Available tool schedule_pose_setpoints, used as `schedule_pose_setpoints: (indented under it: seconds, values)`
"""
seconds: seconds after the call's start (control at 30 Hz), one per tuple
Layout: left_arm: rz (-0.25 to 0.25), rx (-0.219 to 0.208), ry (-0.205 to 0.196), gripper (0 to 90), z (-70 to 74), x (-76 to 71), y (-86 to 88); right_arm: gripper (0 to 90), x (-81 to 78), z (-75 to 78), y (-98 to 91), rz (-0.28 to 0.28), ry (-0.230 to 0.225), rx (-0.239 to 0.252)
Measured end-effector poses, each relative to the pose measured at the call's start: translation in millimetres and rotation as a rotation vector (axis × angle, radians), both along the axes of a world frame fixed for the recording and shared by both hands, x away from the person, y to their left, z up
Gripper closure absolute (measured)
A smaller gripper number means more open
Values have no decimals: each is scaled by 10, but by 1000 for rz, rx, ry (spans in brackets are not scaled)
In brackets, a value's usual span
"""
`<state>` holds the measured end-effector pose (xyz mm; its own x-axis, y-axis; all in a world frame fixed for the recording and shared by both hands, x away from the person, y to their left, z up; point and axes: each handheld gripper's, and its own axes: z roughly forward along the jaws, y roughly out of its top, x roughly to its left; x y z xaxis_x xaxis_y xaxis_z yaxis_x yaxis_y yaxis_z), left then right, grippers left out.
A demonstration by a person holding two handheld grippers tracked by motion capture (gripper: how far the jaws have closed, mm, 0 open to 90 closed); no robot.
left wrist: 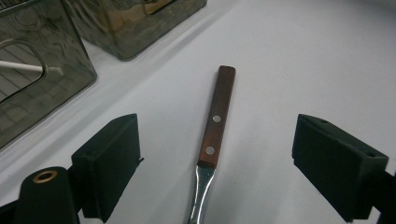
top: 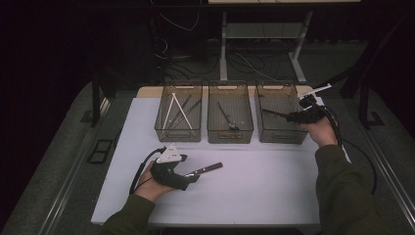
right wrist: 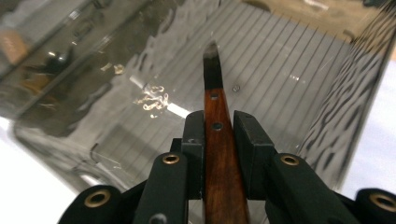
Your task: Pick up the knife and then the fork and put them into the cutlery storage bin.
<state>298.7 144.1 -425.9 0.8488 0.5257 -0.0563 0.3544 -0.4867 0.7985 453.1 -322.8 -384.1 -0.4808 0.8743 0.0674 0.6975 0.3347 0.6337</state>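
1. On the white tabletop [top: 254, 191], near the front left: left gripper [top: 195, 177] with grey three-cornered plate on top, resting low, jaws spread wide and pressing on nothing.
2. Between those spread jaws, seen in the left gripper view: wooden-handled steel knife [left wrist: 215, 126] lying flat on the table, reddish-brown handle with two rivets pointing away, metal part running back toward the gripper body, clear of both pads.
3. In the high view, the same wooden-handled steel knife [top: 208, 169] stretching right and slightly up from the gripper, handle end free on the tabletop.
4. Along the far edge of the table: three smoky transparent plastic bins in a row, touching or nearly so.
5. Left bin [top: 161, 128]: white sticks and dark thin utensils leaning inside.
6. Middle bin [top: 214, 133]: one dark utensil with rounded end lying on the floor.
7. Right bin [top: 264, 134]: reached into from its right side by the right gripper [top: 293, 116], held over the rim.
8. Right gripper [right wrist: 219, 135] narrowed and clamped on a second wood-handled knife [right wrist: 215, 107], pads squeezing the riveted handle from both sides, dark blade tip pointing down into the ribbed floor of the right bin [right wrist: 280, 56].
9. Whether that blade tip touches the bin floor: cannot tell.
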Motion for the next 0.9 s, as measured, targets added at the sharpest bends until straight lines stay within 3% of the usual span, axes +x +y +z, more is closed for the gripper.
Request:
schedule_pose_setpoints:
  seconds: [0.2, 0.37, 0.43, 0.57, 0.7, 0.9]
  values:
    - [-5, 3, -2, 143, 3, 8, 7, 746, 41, -67, 12, -13, -4, -7]
    - [-1, 1, 1, 144, -2, 10, 2, 496, 1, -20, -22, -20, -37, 6]
    - [-2, 4, 0, 144, -3, 15, 3, 443, -43, 14, -52, -27, -52, 35]
    - [1, 1, 3, 158, -13, 34, -6, 372, -207, 74, -78, -1, -96, 119]
    - [-2, 19, 2, 224, -34, 77, -13, 307, -429, 97, -31, 54, -135, 158]
    - [-22, 43, 44, 447, -116, 185, 3, 275, -788, 113, 126, 150, -171, 193]
